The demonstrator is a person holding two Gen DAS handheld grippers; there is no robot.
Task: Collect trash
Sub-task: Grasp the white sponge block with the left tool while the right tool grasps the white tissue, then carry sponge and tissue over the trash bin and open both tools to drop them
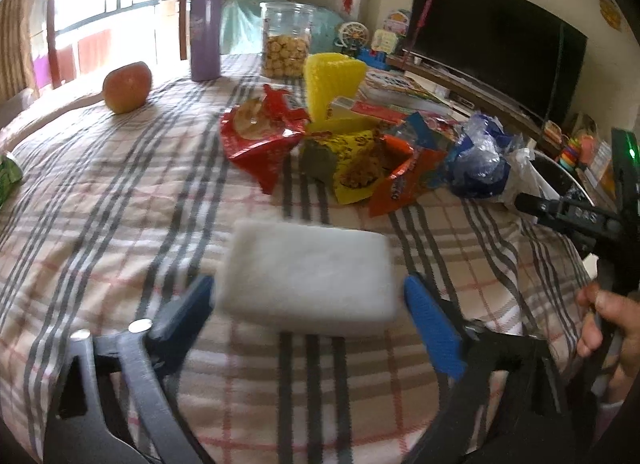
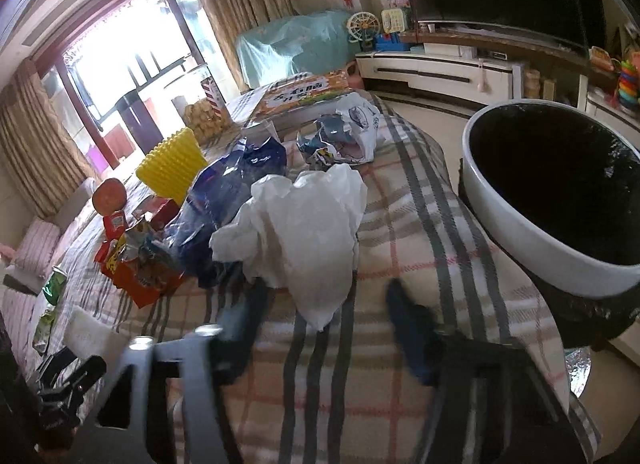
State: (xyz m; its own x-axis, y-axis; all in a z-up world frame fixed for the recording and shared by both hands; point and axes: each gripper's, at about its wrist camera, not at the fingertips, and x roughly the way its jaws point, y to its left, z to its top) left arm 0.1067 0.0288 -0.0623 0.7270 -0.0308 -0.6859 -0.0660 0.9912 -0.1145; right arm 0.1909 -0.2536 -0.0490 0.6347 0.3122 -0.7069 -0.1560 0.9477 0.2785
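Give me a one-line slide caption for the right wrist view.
Open right gripper approaches crumpled white tissue on the plaid tablecloth, lined trash bin waiting beside the table.

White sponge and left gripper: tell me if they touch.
Cannot tell. In the left wrist view the white sponge sits between the open left gripper, edges motion-blurred.

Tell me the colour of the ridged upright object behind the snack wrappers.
Bright yellow ridged object, clearest in the left wrist view.

Tissue (image 2: 304,232) before wrappers (image 2: 140,264); bin (image 2: 520,223) right
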